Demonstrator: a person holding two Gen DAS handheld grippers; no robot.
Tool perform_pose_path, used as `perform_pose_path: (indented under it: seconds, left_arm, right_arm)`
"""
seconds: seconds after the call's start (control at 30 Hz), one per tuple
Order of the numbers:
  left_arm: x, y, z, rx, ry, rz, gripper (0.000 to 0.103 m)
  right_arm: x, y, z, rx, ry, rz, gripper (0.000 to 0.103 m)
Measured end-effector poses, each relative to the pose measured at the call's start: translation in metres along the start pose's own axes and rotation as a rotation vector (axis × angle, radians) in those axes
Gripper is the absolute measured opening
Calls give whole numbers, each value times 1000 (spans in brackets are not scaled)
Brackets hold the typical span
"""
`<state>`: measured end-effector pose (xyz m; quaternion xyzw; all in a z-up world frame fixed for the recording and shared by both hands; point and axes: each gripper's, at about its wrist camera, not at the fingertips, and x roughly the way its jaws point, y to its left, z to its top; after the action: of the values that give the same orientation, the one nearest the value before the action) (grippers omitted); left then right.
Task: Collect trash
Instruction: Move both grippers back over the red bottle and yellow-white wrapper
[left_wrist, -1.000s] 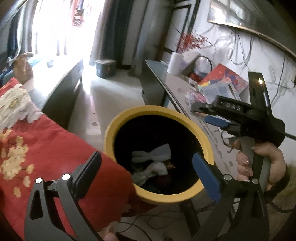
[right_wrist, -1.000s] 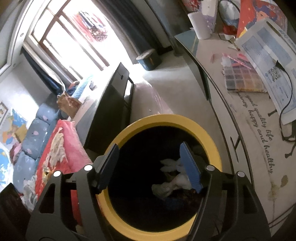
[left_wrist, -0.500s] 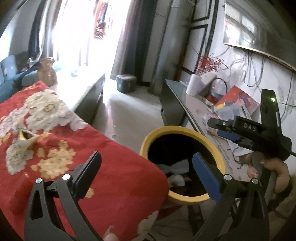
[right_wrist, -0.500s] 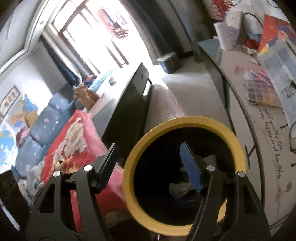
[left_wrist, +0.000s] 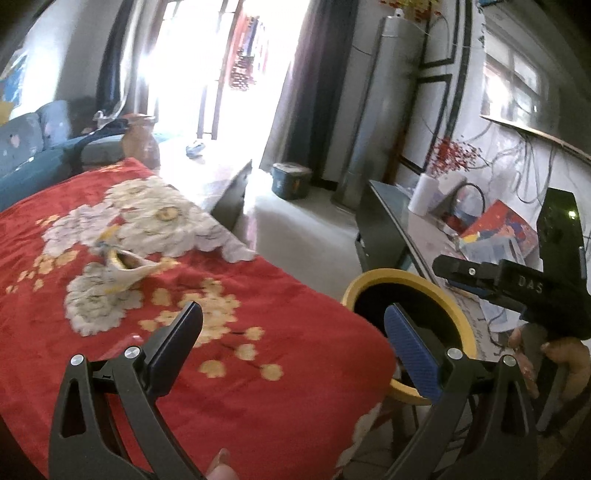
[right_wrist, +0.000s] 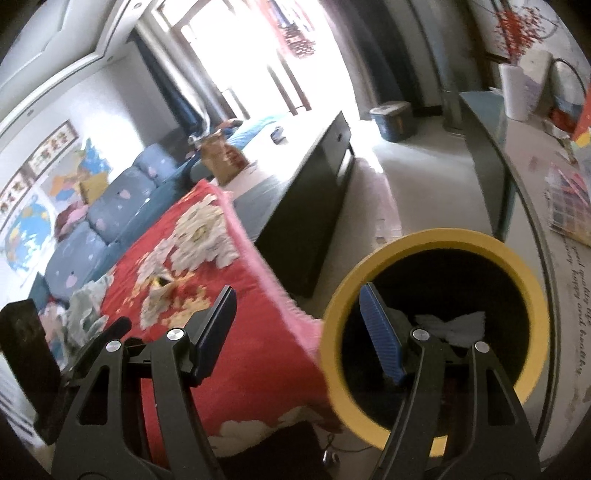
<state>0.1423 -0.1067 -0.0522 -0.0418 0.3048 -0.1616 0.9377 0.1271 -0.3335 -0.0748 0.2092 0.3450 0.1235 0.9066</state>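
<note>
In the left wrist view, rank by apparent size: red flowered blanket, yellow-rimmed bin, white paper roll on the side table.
1. Red flowered blanket, filling most of the lower left.
2. Yellow-rimmed bin, partly hidden by the left gripper's blue pad.
3. White paper roll, smallest, though it sits farthest away, so its true size is unsure.

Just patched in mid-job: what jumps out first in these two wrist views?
The red floral blanket fills the left of both views, with a crumpled wrapper lying on it. At its right edge stands the yellow-rimmed bin, white tissue inside. The left gripper and right gripper are open and empty.
</note>
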Motion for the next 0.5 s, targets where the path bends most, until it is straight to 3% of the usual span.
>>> perform_pose_path:
  seconds: [0.5]
  left_arm:
    - [-27, 87, -4, -49, 1, 140, 96]
  right_arm:
    - [28, 72, -8, -136, 61, 63, 61]
